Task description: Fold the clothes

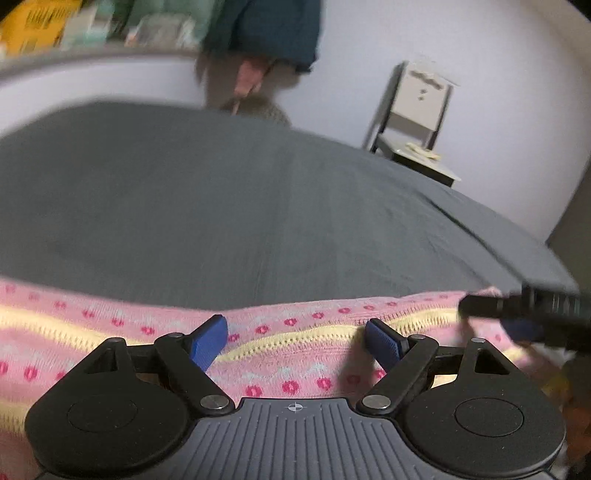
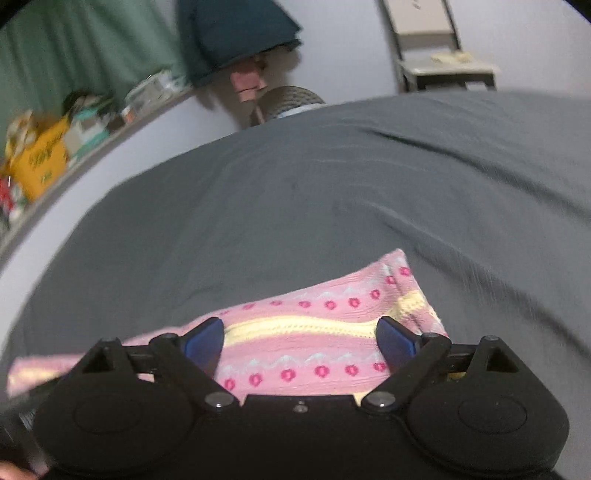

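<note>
A pink knitted garment (image 1: pixel 277 369) with a pale yellow band and rows of red dots lies flat on the grey bedsheet (image 1: pixel 221 206). My left gripper (image 1: pixel 295 326) hovers just over its far edge, blue pads wide apart and nothing between them. In the right wrist view the same garment (image 2: pixel 314 354) ends in a folded corner on the sheet (image 2: pixel 295 184). My right gripper (image 2: pixel 300 325) stands open over it, its pads clear of the cloth. One black finger (image 1: pixel 480 306) of the right gripper shows at the right edge of the left wrist view.
A person in a dark teal top (image 1: pixel 262 33) stands beyond the bed's far side. A pale chair (image 1: pixel 417 122) is by the wall at the right. A ledge with a yellow box (image 2: pixel 40 155) runs along the left. A round woven object (image 2: pixel 291 99) sits behind the bed.
</note>
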Available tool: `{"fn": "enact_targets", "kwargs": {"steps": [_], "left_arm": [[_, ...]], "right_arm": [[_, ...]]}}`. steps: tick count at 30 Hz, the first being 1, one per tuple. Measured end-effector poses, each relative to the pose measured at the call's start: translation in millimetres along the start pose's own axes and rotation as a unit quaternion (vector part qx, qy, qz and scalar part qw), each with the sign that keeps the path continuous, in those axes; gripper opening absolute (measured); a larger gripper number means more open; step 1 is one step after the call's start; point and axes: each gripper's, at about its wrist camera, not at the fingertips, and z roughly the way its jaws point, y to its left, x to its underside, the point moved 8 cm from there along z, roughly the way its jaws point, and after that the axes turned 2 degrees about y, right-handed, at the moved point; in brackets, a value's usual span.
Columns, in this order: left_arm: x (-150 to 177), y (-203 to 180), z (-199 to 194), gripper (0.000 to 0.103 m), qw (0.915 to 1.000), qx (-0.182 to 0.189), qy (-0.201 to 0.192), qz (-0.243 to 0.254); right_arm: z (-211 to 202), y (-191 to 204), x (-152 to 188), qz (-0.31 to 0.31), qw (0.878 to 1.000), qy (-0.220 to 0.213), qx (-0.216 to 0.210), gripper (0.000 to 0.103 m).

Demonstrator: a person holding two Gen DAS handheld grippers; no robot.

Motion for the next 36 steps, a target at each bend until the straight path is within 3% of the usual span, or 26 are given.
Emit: {"fn": "enact_targets", "kwargs": {"steps": [5,8,12,15,18,21,26,29,33,35,36], "left_arm": [[6,-12,-35,0.084,0.9995,0.017,-0.023,-0.016],[28,-20,-41,0.084,0.9993,0.035,0.008,-0.014],[41,-31,-51,0.084,0.9996,0.019,0.007,0.018],[44,-41,-72,0.084,0.998,0.056,0.012,-0.026],[69,-49,-70,0.084,0.9946,0.077,0.058,-0.039],[79,-57,-76,0.084,0.9969,0.064,0.047,-0.006],[83,-53,-88,0.084,0.9928,0.082,0.076,-0.043],[91,-53,-95,0.084,0.9913,0.09,0.087,-0.039],[102,-53,-104,0.084,0.983,0.121,0.121,-0.067],[106,-52,-115,0.084,0.9823,0.131,0.107,-0.081],[105,-51,-121,0.085,0.9836,0.131,0.093,-0.082]], "right_arm": [[-3,0,-4,-0.003,1.0,-0.009,0.007,0.09],[-11,-7,-11,0.009,0.999,-0.028,0.014,0.09],[-27,-32,-17,0.056,0.997,-0.037,0.031,0.09],[-50,-63,-17,0.119,0.992,-0.032,0.027,0.09],[-60,-90,-14,0.165,0.986,0.0,-0.001,0.09],[-51,-103,-6,0.177,0.982,0.055,-0.022,0.091],[-39,-94,-4,0.105,0.986,0.117,-0.056,0.091],[-36,-87,-1,0.083,0.98,0.149,-0.104,0.078],[-29,-87,2,0.086,0.968,0.173,-0.159,0.074],[-23,-92,0,0.097,0.965,0.173,-0.173,0.066],[-21,-95,-2,0.102,0.963,0.173,-0.178,0.055]]}}
